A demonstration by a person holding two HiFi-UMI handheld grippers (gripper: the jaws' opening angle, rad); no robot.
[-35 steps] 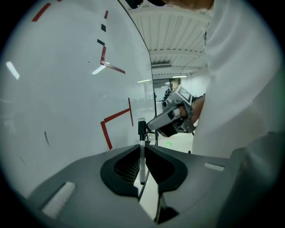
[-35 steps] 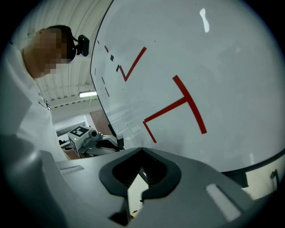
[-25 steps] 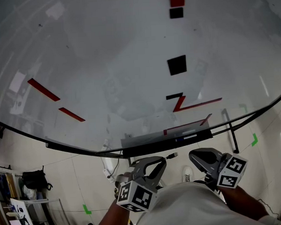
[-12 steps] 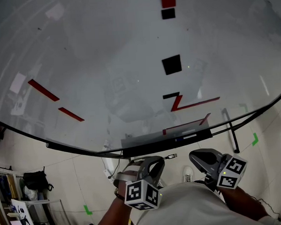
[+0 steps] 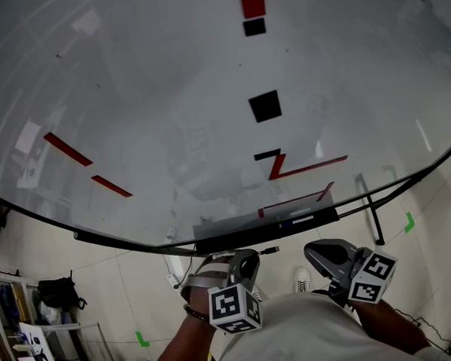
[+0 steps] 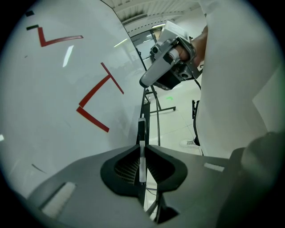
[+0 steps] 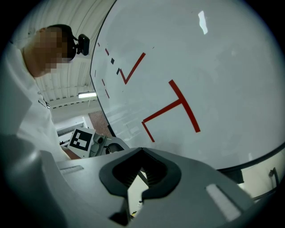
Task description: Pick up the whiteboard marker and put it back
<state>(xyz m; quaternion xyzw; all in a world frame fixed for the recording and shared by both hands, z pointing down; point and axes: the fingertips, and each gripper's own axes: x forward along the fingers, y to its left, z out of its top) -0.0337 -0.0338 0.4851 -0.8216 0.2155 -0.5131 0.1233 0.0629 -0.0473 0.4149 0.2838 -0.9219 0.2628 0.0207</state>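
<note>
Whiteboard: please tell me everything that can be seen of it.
The whiteboard is large, white and glossy, with reflections on it, a dark frame and a grey tray along its lower edge. Red strokes and black squares mark its surface. It stands on a dark stand over a tiled floor.
</note>
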